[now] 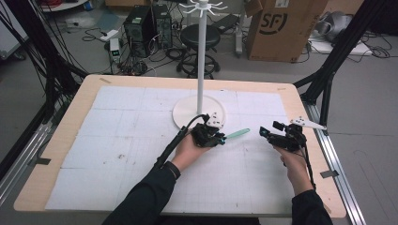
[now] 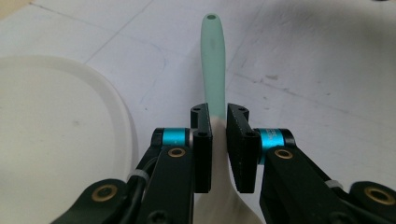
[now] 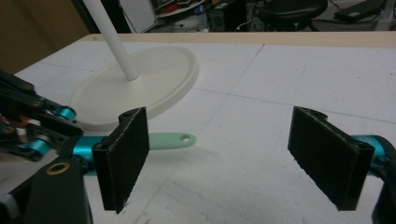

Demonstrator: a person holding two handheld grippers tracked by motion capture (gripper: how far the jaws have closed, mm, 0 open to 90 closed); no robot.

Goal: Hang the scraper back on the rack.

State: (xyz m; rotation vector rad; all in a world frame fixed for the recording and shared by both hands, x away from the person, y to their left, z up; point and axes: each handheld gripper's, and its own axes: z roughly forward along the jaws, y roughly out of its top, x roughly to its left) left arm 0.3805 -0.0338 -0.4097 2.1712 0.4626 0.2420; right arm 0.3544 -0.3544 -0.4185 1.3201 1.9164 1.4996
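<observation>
A utensil with a mint-green handle (image 1: 238, 133) and a white head hangs just above the white mat, right of centre. My left gripper (image 1: 220, 139) is shut on it where the white head meets the handle (image 2: 213, 60). The handle sticks out past the fingertips (image 2: 201, 122), and a hole shows at its far end. My right gripper (image 1: 268, 130) hovers to the right of the handle tip, its jaws wide open with nothing between them. From the right gripper view the handle (image 3: 170, 140) shows behind the left pad (image 3: 123, 158), with the left gripper (image 3: 42, 135) beyond it.
A white hanger stand rises from a round base (image 1: 187, 112) just behind the left gripper; its pole (image 1: 201, 56) ends in hooks at the top. The mat (image 1: 141, 140) covers a wooden table. A stool, computer towers and a cardboard box (image 1: 281, 28) stand on the floor beyond.
</observation>
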